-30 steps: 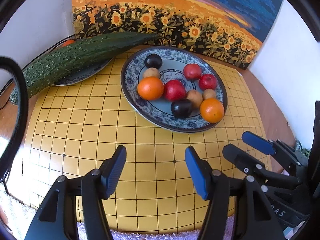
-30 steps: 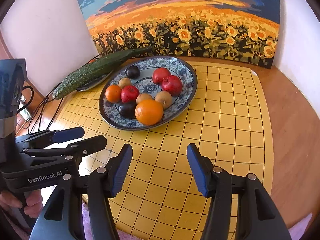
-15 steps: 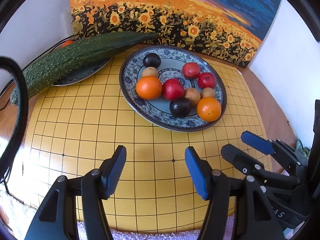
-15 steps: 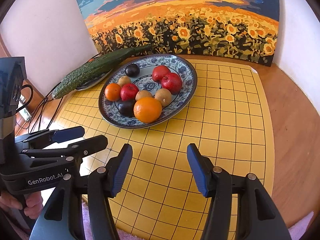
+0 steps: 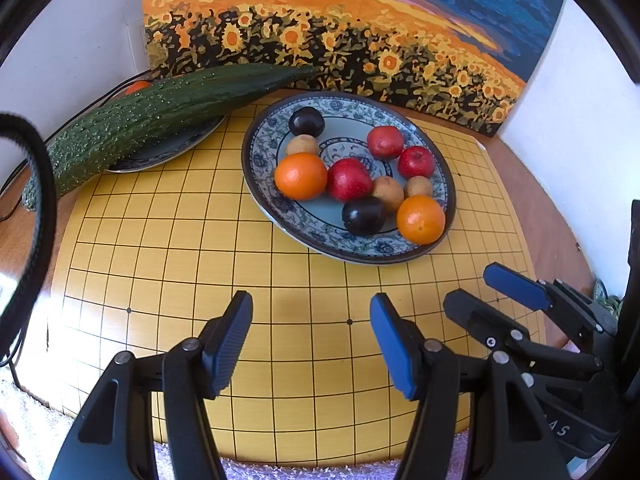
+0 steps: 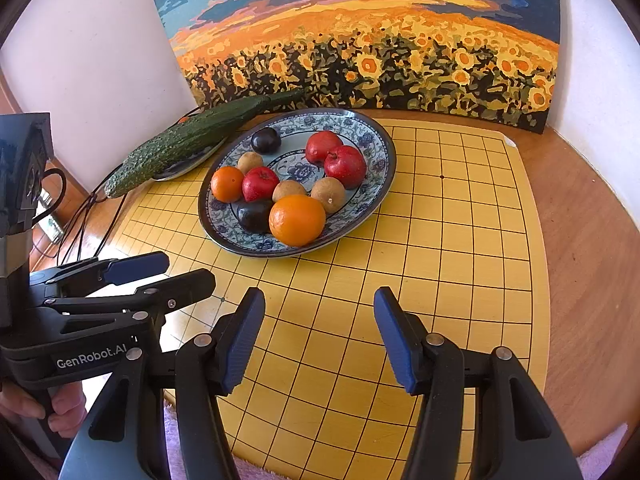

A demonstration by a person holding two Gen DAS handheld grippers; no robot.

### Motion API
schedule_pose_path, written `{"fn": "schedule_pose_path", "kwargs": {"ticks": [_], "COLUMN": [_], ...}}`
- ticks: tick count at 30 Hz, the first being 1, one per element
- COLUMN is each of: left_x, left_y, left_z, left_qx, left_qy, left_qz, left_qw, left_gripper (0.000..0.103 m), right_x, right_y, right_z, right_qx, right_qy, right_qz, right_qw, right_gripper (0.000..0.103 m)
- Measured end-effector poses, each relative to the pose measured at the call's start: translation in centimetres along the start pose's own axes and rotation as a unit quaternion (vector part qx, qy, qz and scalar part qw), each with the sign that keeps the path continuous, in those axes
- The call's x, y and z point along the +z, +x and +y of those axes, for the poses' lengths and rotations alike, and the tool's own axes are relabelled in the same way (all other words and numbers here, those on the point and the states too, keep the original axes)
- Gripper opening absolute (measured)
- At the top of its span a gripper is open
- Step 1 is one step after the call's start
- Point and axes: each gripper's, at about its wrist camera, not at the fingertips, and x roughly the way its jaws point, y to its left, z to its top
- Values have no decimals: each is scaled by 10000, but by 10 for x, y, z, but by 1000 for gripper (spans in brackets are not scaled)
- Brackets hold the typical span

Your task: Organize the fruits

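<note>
A blue-patterned plate [image 5: 264, 148] [image 6: 380, 152] sits on the yellow grid board and holds two oranges [image 5: 301, 176] [image 6: 297, 220], red apples [image 5: 349, 179] [image 6: 345, 166], two dark plums [image 5: 363, 216] [image 6: 253, 214] and several small brown fruits [image 5: 387, 192] [image 6: 328, 194]. My left gripper [image 5: 311, 336] [image 6: 160, 274] hovers open over the board in front of the plate, nothing between its fingers. Beside it, to the right, my right gripper [image 6: 319, 340] [image 5: 486, 290] also stands open and empty.
A long green cucumber [image 5: 160, 114] [image 6: 188, 140] lies across a smaller plate [image 5: 168, 150] at the back left. A sunflower painting [image 5: 340, 32] leans against the white wall behind. Cables [image 6: 84, 216] hang off the left table edge. A hand [image 6: 60, 408] holds the left gripper's handle.
</note>
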Motion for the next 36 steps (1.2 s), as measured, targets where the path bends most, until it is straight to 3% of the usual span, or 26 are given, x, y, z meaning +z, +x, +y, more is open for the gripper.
{"fn": "schedule_pose_path", "kwargs": {"ticks": [36], "left_x": [1], "left_y": [2], "left_z": [1], "left_qx": [78], "left_qy": [-37], "left_qz": [4], "left_qw": [10000], "left_gripper": [65], "right_x": [1], "right_y": [0], "right_z": [2], "right_qx": [-10], "right_qy": [9], "right_qz": [12], "right_qw": [10000], "right_gripper": [58]}}
